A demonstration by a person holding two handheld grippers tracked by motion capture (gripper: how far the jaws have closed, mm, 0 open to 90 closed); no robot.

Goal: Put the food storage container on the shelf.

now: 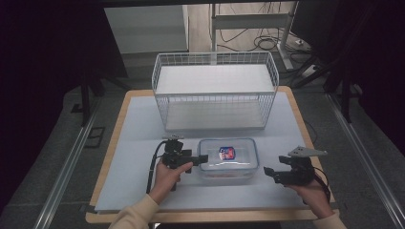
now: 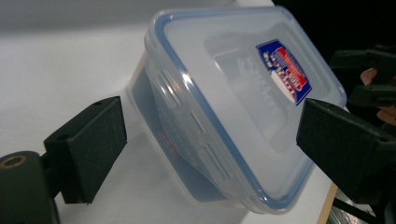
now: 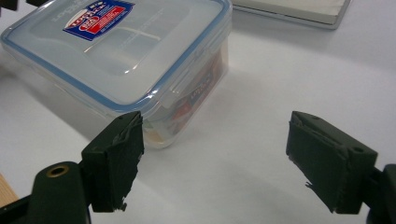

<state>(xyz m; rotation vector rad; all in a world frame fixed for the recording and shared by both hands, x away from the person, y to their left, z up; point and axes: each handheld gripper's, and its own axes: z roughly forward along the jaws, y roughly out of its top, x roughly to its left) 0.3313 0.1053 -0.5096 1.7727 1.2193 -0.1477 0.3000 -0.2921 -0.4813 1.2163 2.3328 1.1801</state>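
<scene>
Covering wooden table (image 1: 297, 114), white sheet (image 1: 133, 143), dark room, both grippers' fingers spread.

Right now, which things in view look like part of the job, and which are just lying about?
In play, likely:
- plastic container
- left gripper, open at its end
- right gripper, open, nearby
- wire basket, possibly

Lying about:
- cables on the floor
- table legs behind

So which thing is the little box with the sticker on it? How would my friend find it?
Find the big white wire basket at the back of the table. Just in front of it, between the two black grippers, sits a clear plastic box. Its lid has a blue rim and a red and blue sticker.
</scene>
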